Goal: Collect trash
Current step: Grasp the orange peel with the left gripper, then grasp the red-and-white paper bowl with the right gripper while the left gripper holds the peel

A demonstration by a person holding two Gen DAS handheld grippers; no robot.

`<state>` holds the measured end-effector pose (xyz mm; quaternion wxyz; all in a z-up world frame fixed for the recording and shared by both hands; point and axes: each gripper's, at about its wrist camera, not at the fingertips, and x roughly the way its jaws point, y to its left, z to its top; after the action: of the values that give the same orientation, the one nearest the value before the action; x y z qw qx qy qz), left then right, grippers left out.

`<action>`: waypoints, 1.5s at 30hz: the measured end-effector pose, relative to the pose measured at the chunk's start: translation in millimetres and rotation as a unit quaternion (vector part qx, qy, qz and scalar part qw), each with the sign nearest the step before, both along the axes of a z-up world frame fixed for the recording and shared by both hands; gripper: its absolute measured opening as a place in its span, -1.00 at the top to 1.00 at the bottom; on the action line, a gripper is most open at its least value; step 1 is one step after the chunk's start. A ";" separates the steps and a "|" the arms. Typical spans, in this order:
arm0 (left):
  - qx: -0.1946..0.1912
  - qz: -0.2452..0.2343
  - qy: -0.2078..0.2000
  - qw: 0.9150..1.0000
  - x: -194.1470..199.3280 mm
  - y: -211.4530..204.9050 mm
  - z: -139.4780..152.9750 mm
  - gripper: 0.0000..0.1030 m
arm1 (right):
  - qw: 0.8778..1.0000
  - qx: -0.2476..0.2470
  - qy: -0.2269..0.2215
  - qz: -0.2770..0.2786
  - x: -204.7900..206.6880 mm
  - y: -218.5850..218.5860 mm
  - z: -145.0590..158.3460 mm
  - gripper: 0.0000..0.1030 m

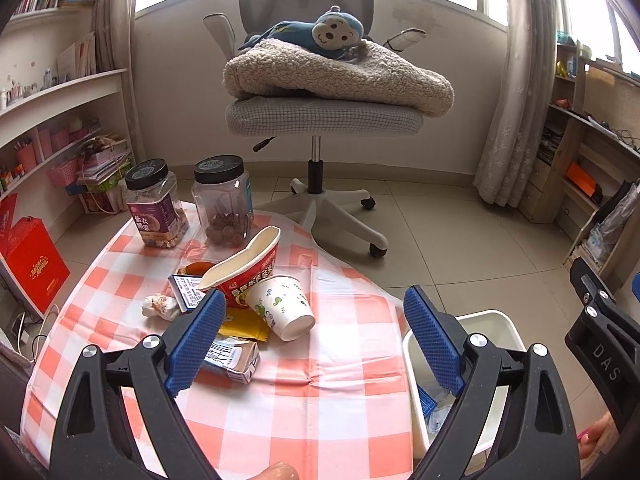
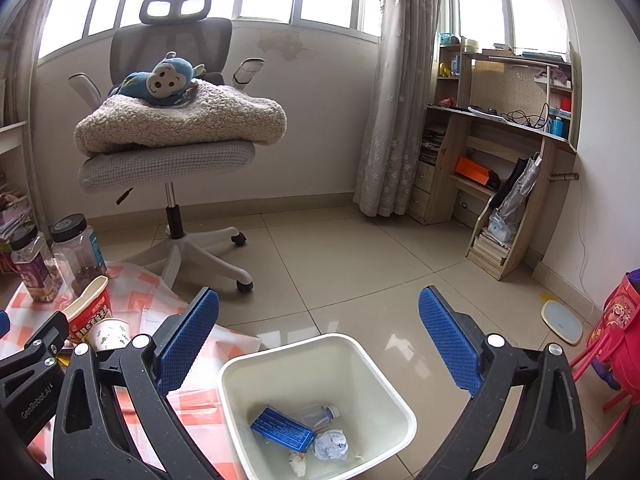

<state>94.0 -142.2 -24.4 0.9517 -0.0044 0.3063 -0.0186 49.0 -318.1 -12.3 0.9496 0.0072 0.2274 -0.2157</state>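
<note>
Left gripper [image 1: 312, 334] wide open, empty, above cloth [image 1: 312, 412]; right gripper [image 2: 318, 344] wide open, empty, over bin [image 2: 394, 394]; cup [image 1: 280, 306] on cloth.

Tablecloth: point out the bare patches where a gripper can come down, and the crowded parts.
Free: the near checked tablecloth between the carton and the bin, and the stretch right of the paper cup. Crowded: around the noodle cup, with wrappers beside it, and the two jars at the far edge.
</note>
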 end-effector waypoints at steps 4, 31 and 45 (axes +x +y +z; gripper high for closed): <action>0.011 0.033 0.009 0.999 2.5 28.0 -7.2 -0.75 | 1.000 -0.001 0.013 0.026 12.0 28.3 -4.0 -0.86; -0.009 0.051 0.338 0.940 59.1 206.6 -178.5 0.55 | 0.940 -0.021 0.197 0.277 89.8 186.3 -73.0 -0.86; -0.053 0.085 0.172 0.980 23.1 245.5 -29.4 0.56 | 0.912 0.166 0.238 0.289 196.4 215.4 -89.3 -0.86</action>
<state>117.1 103.4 -53.8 0.8814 -0.0844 0.4624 0.0473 245.4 -102.7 -101.5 0.8734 0.0471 0.4712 0.1142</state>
